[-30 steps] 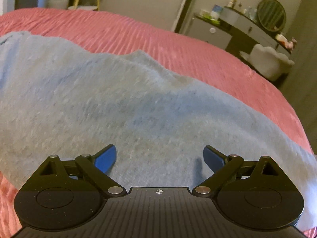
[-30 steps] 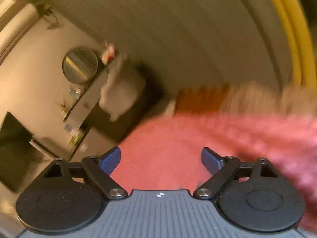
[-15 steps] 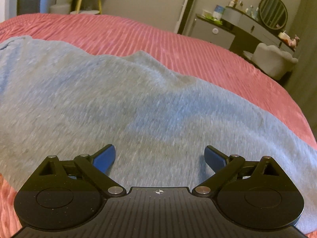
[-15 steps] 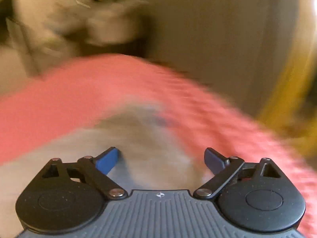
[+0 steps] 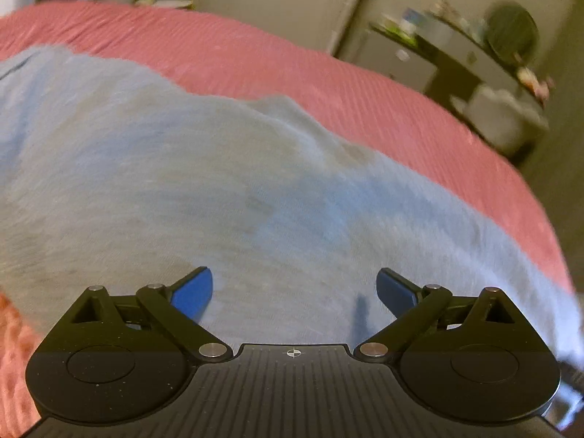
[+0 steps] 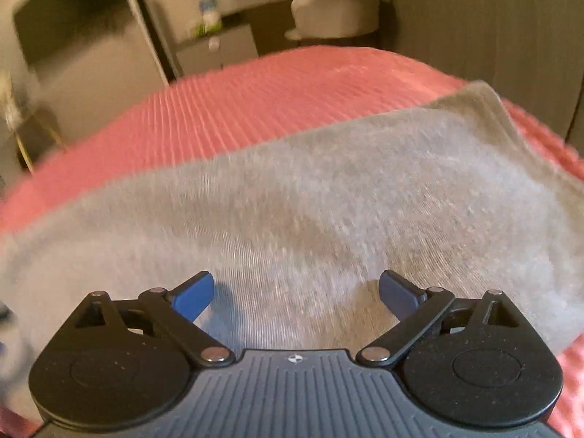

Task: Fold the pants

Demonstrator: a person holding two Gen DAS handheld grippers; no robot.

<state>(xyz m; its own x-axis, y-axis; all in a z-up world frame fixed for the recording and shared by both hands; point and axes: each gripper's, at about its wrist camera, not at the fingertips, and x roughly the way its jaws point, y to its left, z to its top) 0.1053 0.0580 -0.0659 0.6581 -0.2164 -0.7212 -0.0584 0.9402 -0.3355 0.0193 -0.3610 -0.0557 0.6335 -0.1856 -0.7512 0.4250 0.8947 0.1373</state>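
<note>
Grey knit pants [image 5: 226, 189] spread flat on pink ribbed bedspread [image 5: 328, 84], faintly creased, possibly blurred by motion, left gripper [image 5: 294, 292] and right gripper [image 6: 296, 292] held agape above fabric, nothing grasped.

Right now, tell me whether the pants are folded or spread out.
Spread out: the grey pants lie as one flat layer across the pink bedspread, with no fold line in either view.
</note>
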